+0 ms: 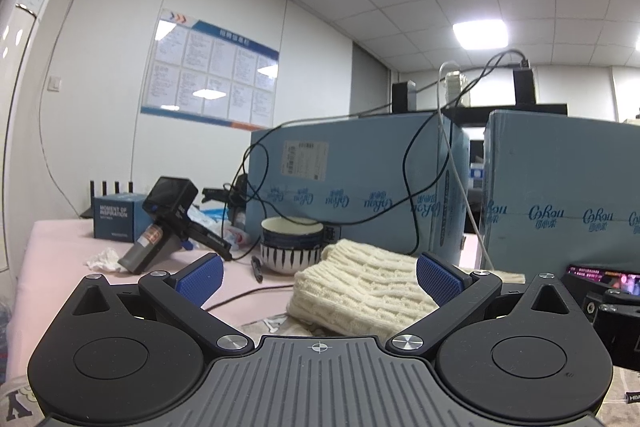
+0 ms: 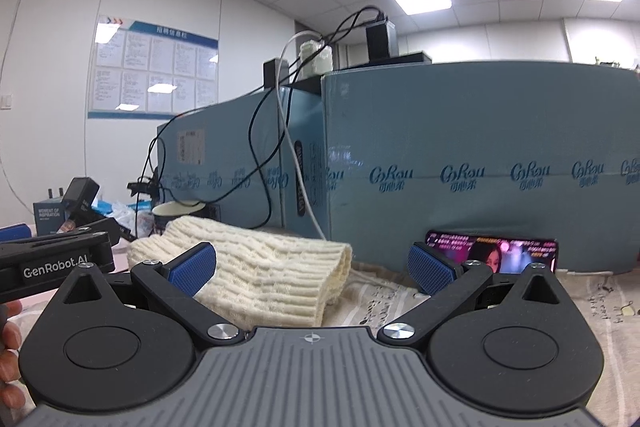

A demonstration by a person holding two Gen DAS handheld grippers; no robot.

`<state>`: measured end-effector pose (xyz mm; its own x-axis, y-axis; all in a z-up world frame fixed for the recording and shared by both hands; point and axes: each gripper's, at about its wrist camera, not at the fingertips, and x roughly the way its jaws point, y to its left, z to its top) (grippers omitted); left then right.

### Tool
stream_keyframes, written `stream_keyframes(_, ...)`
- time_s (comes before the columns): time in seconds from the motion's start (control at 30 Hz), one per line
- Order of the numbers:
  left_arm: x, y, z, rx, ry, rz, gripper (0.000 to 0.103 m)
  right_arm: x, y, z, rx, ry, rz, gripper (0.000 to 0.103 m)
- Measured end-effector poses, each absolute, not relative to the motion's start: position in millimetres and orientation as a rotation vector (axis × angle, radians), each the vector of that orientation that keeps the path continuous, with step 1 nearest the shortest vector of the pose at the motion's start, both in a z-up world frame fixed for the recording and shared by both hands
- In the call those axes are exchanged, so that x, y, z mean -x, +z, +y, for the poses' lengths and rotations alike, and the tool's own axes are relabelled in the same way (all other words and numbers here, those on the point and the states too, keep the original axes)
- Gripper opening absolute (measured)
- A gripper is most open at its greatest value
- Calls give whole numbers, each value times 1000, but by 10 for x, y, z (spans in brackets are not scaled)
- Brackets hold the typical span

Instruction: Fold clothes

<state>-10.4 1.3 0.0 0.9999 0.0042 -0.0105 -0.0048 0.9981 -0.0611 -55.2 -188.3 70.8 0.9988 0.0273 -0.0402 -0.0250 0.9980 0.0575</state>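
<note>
Both grippers hover open over the table, a folded cream knit ahead of them.

The left gripper (image 1: 320,277) has its jaws spread wide and empty, blue pads (image 1: 200,277) clear of everything; the right gripper (image 2: 312,267) stands the same, wide and holding nothing. Just past the fingers lies the knit (image 1: 360,287) (image 2: 260,273), folded into a thick bundle on a printed cloth (image 2: 600,303) over the pink table (image 1: 60,255). A phone (image 2: 496,255) with a lit screen leans to its right. Behind the knit sits a striped bowl (image 1: 292,243), then a black camera (image 1: 168,207), cables (image 1: 412,163) and tall blue boxes (image 2: 480,163). A notice board (image 1: 212,71) hangs on the far wall.
</note>
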Motion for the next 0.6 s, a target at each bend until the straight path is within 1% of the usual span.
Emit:
stream_keyframes(0.3, 194, 46, 63, 125, -167, -47, 103, 839, 882, -1992, -80, -97, 55, 103)
stream_keyframes(0.5, 329, 242, -107, 188, -422, -68, 103, 1305, 1102, -2342, -126, -246, 31, 103)
stream_keyframes(0.6, 408, 352, -313, 206, -555, -86, 103, 1597, 1179, -2568, -116, -344, 14, 103)
